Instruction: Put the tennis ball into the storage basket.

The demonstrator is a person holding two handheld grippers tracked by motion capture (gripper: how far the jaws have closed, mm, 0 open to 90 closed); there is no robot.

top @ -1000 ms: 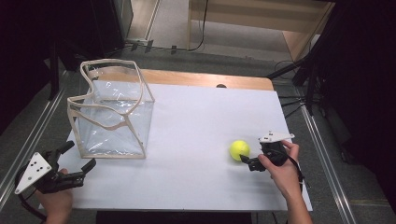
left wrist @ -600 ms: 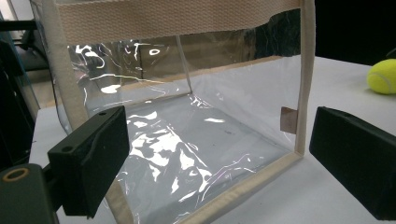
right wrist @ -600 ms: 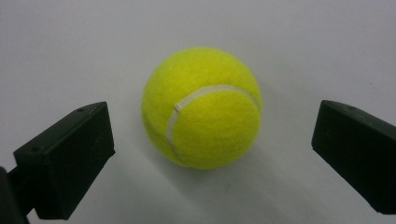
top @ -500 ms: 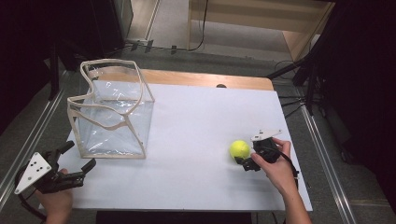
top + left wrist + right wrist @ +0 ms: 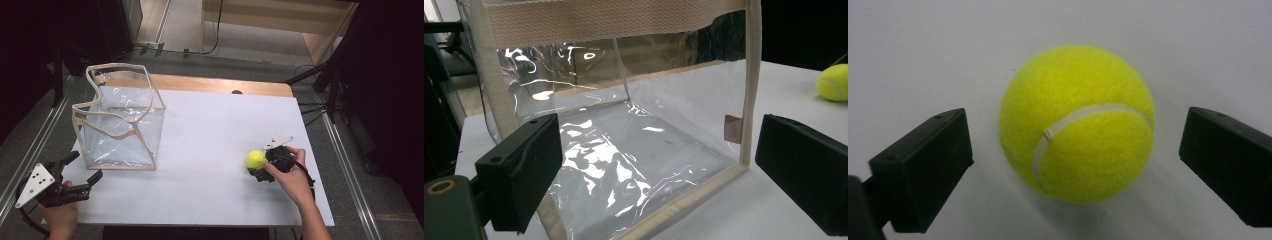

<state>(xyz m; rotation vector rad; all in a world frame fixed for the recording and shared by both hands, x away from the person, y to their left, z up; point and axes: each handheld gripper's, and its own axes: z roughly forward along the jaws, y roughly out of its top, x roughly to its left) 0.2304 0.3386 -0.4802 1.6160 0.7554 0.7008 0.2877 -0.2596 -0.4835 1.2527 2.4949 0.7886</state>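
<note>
One yellow tennis ball (image 5: 1077,124) sits on the white surface (image 5: 210,150) near its right edge, and the right tongs (image 5: 1075,165) stand wide with the ball between the jaws, not yet touching. It looks light, springy and fuzzy, good for grip but ready to roll, so pinch it squarely across the middle. Left tongs (image 5: 659,170), also wide and empty, face the clear bag (image 5: 624,125).
</note>
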